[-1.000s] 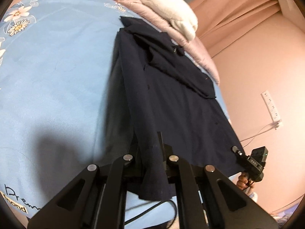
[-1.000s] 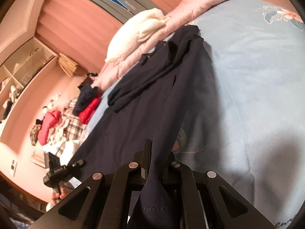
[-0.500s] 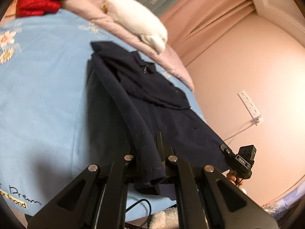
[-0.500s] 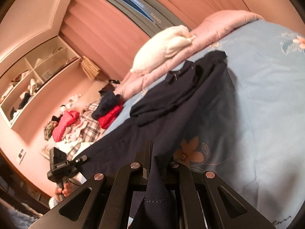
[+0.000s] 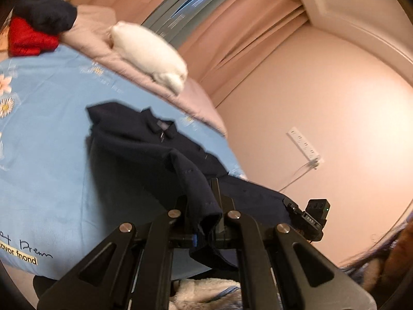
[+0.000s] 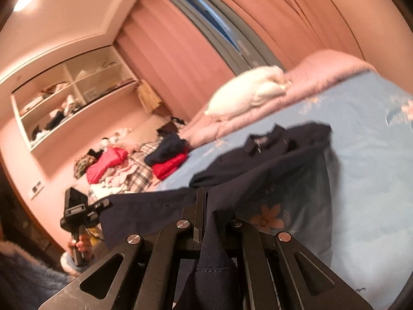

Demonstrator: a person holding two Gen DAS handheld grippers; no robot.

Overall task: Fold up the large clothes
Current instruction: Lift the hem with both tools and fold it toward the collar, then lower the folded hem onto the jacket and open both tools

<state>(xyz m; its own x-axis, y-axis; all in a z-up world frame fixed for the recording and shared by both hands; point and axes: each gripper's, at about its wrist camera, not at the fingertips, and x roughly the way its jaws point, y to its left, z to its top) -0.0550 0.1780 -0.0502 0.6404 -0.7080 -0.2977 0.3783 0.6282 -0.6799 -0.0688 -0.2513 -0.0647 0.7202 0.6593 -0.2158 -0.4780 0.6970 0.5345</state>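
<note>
Two grippers pinch the hem of a navy shirt (image 5: 144, 149), the left gripper (image 5: 204, 222) and right gripper (image 6: 206, 222) each with fingers pressed on cloth, lifting the lower edge off the blue bed sheet (image 5: 46, 155); its collar end lies flat near the white pillow (image 6: 247, 95).

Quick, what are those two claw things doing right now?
Left gripper: shut on the navy shirt, hem corner lifted.
Right gripper: shut on the same shirt's other hem corner.

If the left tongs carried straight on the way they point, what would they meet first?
Probably the navy shirt they already grip, spread on the blue bedsheet; beyond it, the white pillow. Depth is unclear.
</note>
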